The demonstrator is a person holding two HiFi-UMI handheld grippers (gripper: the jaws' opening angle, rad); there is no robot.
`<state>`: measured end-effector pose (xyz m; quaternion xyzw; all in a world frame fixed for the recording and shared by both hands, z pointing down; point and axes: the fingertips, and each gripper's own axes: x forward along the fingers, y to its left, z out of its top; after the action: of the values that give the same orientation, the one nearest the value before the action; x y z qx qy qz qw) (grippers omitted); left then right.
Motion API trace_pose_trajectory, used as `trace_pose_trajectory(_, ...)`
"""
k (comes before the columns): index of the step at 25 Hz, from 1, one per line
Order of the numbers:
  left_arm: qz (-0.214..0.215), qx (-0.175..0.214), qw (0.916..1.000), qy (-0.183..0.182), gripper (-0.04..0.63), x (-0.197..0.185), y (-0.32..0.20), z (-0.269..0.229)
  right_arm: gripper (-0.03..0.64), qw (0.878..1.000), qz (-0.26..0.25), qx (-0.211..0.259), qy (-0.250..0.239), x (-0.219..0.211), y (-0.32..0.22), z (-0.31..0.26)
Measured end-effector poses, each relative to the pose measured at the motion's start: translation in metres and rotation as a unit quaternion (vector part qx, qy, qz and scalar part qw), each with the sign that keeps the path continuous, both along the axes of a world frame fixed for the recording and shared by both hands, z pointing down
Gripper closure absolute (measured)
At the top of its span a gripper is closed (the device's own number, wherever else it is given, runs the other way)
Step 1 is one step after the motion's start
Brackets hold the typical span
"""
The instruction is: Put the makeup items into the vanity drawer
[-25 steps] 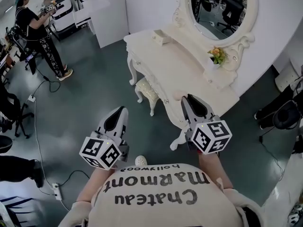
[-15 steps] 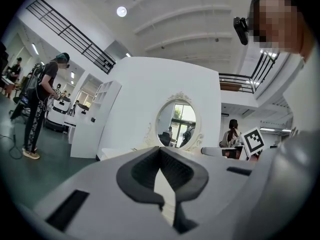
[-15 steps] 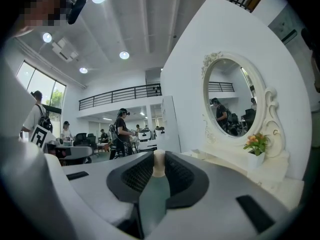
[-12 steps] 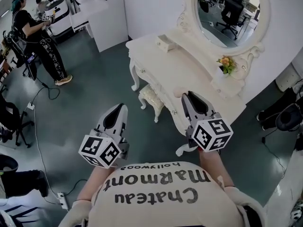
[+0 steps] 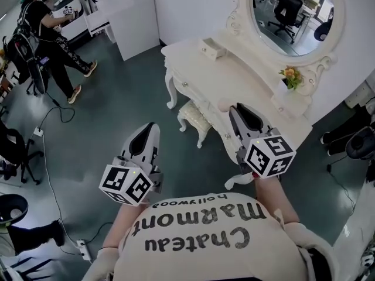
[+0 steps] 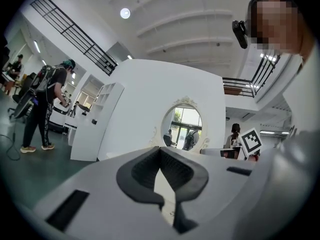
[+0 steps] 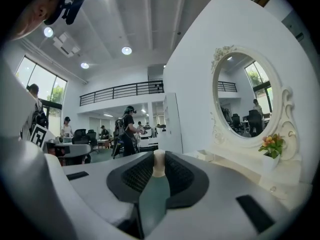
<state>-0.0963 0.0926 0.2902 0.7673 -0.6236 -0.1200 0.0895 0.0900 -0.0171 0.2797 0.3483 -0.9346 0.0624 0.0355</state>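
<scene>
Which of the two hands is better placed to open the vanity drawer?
Right. The right hand-held gripper hovers at the front edge of the vanity; the left hand-held gripper is out over the floor.

The floor [image 5: 117, 86] left of the vanity table [image 5: 231, 82] is wide open. The table top is mostly bare, so a hand can reach over it. A little box [image 5: 212, 48] sits at its far end. A flower pot [image 5: 289, 76] and the mirror [image 5: 293, 10] stand along the back. A stool [image 5: 196, 117] fills the space underneath.
</scene>
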Motion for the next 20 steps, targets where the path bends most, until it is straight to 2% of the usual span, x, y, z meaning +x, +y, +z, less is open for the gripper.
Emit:
trace_pose_trajectory(6,-0.046,-0.02,0.9981,0.036,0.586,-0.04,0.009,0.026,0.529,0.999,-0.008,0.028,0.041,-0.027,-0.016,0.006)
trace_pose_trajectory(12,-0.089,-0.022,0.9953,0.031,0.588,-0.076,-0.001,0.026,0.529,0.998,-0.024,-0.043,-0.026,-0.049,-0.057,0.018)
trace_pose_trajectory(15,-0.106,-0.024,0.9937,0.029,0.587,-0.096,-0.011,0.024,0.529,0.998,-0.021,-0.042,-0.028,-0.061,-0.084,0.018)
trace_pose_trajectory(20,-0.126,-0.021,0.9913,0.032,0.588,-0.121,-0.047,0.017,0.529,1.0,-0.007,-0.013,-0.012,-0.075,-0.137,0.007)
